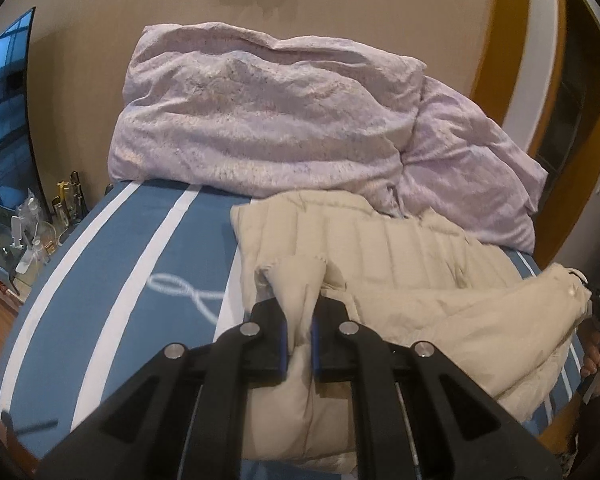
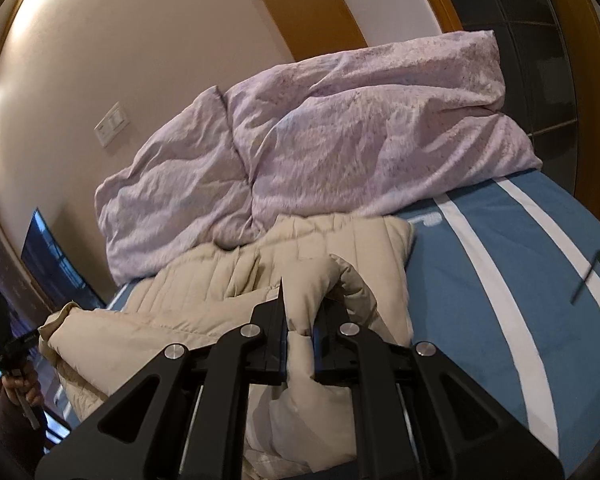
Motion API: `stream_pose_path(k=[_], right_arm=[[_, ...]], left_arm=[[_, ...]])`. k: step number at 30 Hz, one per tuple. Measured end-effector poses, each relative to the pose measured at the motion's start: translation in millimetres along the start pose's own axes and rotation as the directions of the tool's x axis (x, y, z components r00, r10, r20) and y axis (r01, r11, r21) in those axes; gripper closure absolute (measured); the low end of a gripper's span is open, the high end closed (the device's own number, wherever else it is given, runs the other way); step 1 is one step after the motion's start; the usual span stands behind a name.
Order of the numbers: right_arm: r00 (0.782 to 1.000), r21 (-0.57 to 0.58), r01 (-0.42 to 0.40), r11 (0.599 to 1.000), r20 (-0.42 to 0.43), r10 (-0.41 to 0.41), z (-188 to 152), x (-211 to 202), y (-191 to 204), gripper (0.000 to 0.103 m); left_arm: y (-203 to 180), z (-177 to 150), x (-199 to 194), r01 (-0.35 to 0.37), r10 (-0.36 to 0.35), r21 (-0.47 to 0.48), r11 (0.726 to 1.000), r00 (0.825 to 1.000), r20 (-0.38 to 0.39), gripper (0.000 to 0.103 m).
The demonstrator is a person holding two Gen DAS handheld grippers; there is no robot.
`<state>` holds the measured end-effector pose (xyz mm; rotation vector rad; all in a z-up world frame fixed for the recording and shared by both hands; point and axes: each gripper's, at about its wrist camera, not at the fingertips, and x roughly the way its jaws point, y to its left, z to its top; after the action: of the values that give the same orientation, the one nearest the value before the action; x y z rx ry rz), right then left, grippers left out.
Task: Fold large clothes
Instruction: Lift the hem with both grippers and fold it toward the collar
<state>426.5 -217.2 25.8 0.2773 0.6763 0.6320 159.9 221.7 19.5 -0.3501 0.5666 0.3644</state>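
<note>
Left claw (image 1: 299,322) and right claw (image 2: 299,322) each clamped on beige puffer jacket (image 1: 400,280), lifted over striped bed (image 1: 112,264). Jacket's near edge cut off. Bottles (image 1: 66,204) only in left view.

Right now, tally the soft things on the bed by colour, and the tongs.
Beige: 1, the jacket
Lilac: 1, the duvet
Black tongs: 2, left tongs and right tongs, both shut on the jacket
Total: 4
</note>
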Motion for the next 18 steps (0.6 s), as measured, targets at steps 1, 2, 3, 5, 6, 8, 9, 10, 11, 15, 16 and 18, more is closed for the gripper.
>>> stream_pose_path(k=[1,2,3,5,6,8,9,10,11,15,16,18], right_arm=[[1.000,0.008,-0.001,1.000,-0.001,0.001,4.3,6.8,-2.2,0.094],[1.000,0.021,0.000,1.000,-0.003,0.000,10.4,17.2,-5.3,0.094],[1.000,0.035,0.004,0.999,-0.007,-0.003,16.0,27.8,-8.7,0.094],[1.000,0.059,0.009,0.998,-0.016,-0.008,24.1,45.4,-14.8,0.094],[1.000,0.079,0.011,0.997,-0.024,-0.009,28.2,55.9,-19.5,0.094],[0.999,0.117,0.013,0.993,-0.039,-0.008,33.8,74.3,-28.6,0.094],[0.999,0.128,0.014,0.992,-0.045,-0.008,35.0,80.1,-31.2,0.094],[0.998,0.148,0.020,0.989,-0.056,-0.012,37.0,90.2,-35.7,0.094],[0.998,0.164,0.025,0.986,-0.067,-0.014,38.2,98.9,-39.5,0.094],[0.994,0.237,0.029,0.971,-0.108,-0.003,41.3,131.8,-55.9,0.091],[0.994,0.257,0.026,0.966,-0.112,0.003,41.9,137.2,-59.9,0.089],[0.992,0.325,0.005,0.946,-0.121,0.037,44.1,152.4,-70.8,0.077]], left_arm=[[1.6,8.2,9.8,-0.002,0.002,-0.011,1.000,1.000,-0.006,0.094],[3.7,14.6,18.1,-0.002,0.002,-0.020,1.000,1.000,-0.012,0.094],[5.3,21.6,27.5,-0.001,0.000,-0.031,1.000,1.000,-0.020,0.094],[9.4,35.4,49.4,0.003,-0.005,-0.058,0.998,0.999,-0.039,0.094],[11.7,42.2,61.3,0.005,-0.009,-0.075,0.997,0.999,-0.051,0.094],[14.4,50.9,79.8,0.005,-0.011,-0.098,0.995,0.998,-0.069,0.093],[15.5,55.4,90.8,0.003,-0.012,-0.109,0.994,0.997,-0.079,0.093],[15.9,58.9,100.8,0.000,-0.010,-0.113,0.994,0.996,-0.086,0.093],[15.8,60.7,107.4,-0.003,-0.007,-0.113,0.994,0.996,-0.091,0.093],[14.2,67.0,141.3,-0.033,0.020,-0.098,0.995,0.992,-0.122,0.092],[14.9,68.6,149.7,-0.040,0.027,-0.101,0.994,0.991,-0.131,0.090],[18.0,71.6,162.7,-0.054,0.037,-0.117,0.992,0.990,-0.137,0.088]])
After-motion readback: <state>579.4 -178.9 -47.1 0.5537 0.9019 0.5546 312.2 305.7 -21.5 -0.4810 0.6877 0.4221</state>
